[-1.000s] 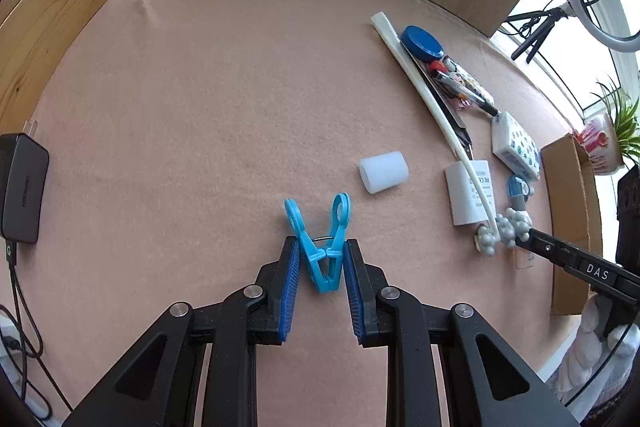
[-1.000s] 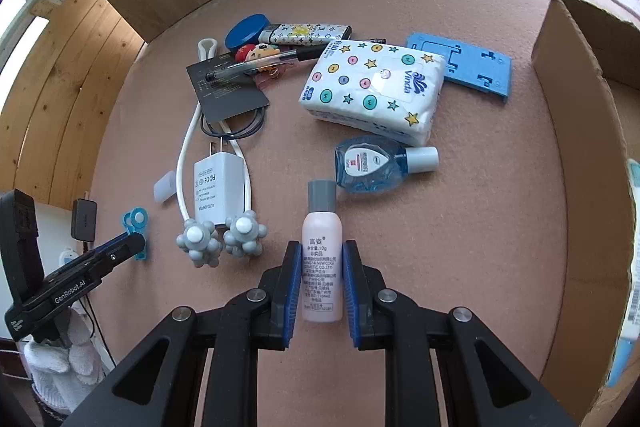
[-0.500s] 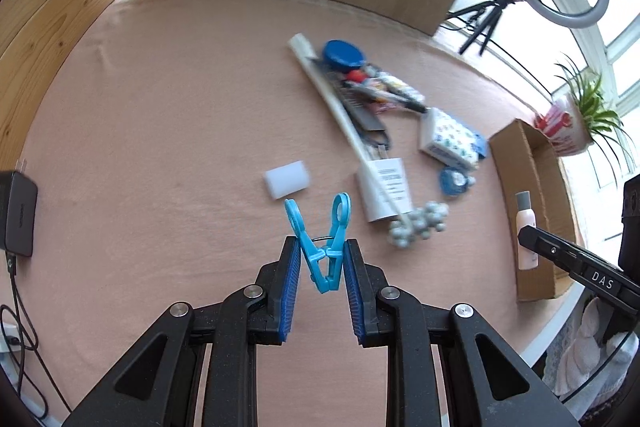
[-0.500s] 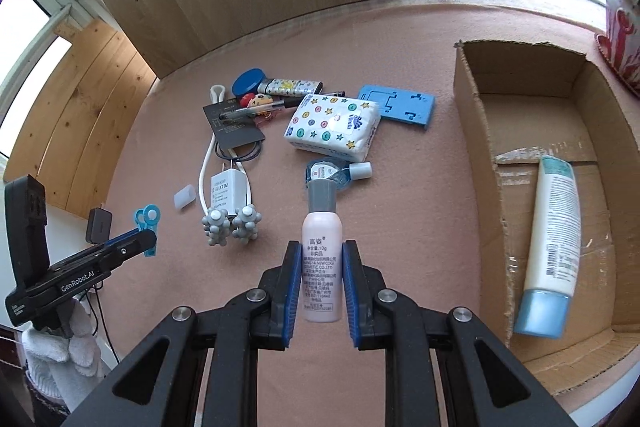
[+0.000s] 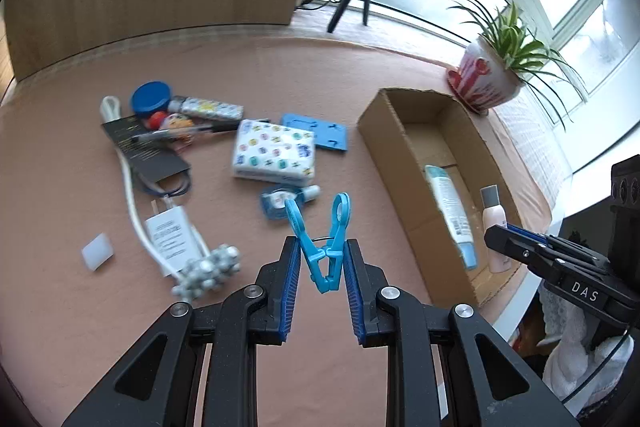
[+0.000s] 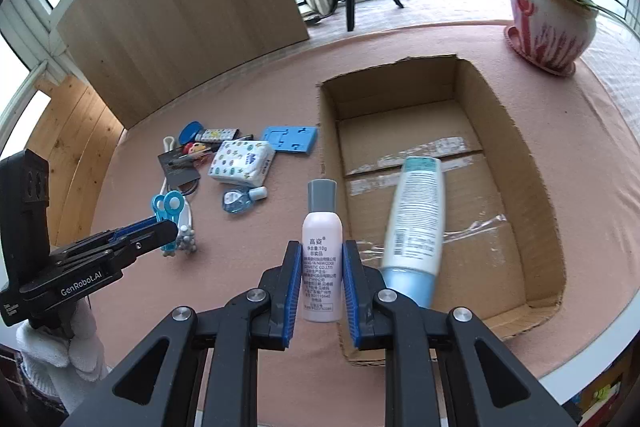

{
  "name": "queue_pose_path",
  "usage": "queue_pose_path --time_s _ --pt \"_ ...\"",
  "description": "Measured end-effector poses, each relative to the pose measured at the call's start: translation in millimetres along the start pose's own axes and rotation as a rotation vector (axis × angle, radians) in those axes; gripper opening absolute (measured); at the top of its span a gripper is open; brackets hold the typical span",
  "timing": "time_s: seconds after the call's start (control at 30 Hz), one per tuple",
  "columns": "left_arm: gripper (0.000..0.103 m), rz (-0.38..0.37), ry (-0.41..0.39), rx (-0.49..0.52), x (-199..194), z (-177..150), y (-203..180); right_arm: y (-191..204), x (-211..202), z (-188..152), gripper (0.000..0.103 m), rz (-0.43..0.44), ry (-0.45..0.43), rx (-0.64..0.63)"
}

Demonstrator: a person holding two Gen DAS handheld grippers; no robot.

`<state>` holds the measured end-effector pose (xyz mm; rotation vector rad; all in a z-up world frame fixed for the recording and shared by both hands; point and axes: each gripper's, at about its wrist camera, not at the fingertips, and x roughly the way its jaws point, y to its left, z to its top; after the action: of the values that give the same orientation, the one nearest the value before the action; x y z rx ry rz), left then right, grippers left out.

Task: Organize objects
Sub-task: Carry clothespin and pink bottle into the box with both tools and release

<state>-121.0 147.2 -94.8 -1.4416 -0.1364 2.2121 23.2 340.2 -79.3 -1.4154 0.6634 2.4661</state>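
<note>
My left gripper (image 5: 322, 265) is shut on a light blue clothespin (image 5: 324, 243), held in the air above the pink table. My right gripper (image 6: 322, 267) is shut on a small pink bottle (image 6: 322, 259) with a grey cap, near the front left corner of the open cardboard box (image 6: 536, 163). A white tube (image 6: 416, 219) with a blue cap lies inside the box. In the left wrist view the box (image 5: 396, 135) is to the right, with the pink bottle (image 5: 494, 223) and right gripper (image 5: 504, 233) at its near end. The left gripper (image 6: 168, 231) shows in the right wrist view.
Left of the box lie a tissue pack (image 5: 274, 153), a blue plastic stand (image 5: 330, 133), a small clear bottle (image 5: 280, 201), a white charger (image 5: 170, 237) with cable, a massage roller (image 5: 208, 271), a white cap (image 5: 97, 251) and pens. A potted plant (image 6: 552, 23) stands behind the box.
Both grippers have risen and swung right toward the box, each keeping its object. The pink bottle is now beside the box's near end.
</note>
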Motion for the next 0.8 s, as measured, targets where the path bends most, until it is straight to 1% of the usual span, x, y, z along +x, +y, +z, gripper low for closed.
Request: queue_pose_path --time_s 0.2,0.37,0.53,0.8 --pt "0.024 -0.044 0.005 0.094 26.0 21.6 -59.6 -39.1 -10.6 -4.1 0.018 -0.044 -0.018 0.051" --pt "0.024 -0.057 0.022 0.139 50.3 35.0 -95.0 -60.7 -10.3 -7.7 0.018 -0.059 -0.015 0.08" --pt "0.024 -0.039 0.042 0.166 74.8 44.4 -118.3 -74.1 -5.9 -8.7 0.018 -0.053 -0.009 0.104" --pt "0.024 -0.005 0.054 0.183 98.1 53.7 -133.0 -83.9 -3.1 -5.2 0.018 -0.043 -0.01 0.112"
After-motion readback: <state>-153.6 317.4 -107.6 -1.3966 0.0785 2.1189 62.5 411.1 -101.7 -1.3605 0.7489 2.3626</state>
